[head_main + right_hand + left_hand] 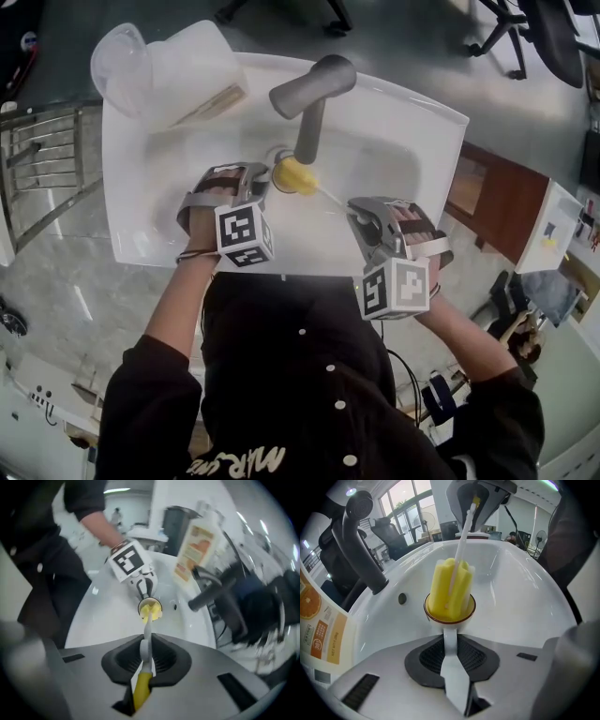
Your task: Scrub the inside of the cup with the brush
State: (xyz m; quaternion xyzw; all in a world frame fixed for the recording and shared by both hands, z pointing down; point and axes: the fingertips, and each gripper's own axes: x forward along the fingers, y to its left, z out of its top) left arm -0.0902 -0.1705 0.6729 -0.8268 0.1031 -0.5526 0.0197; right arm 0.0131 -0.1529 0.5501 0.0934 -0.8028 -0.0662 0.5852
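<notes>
Left gripper (451, 660) is clamped on the thin white handle of the cup (451, 624), and the right gripper (144, 660) is closed on the brush (146, 639) near its yellow grip end. The soft yellow foam head sits inside the cup, which is held over the white sink (394, 150). The cup looks small, rigid and glazed, so probably light, slick when wet and breakable against the basin, which makes the handle the sure hold. The brush's slim stem likely flexes under pressure. Beyond stand the grey faucet (309, 89), an orange-labelled bottle (197, 545), a clear tub (141, 66) at the sink's far corner and office chairs (534, 28).
</notes>
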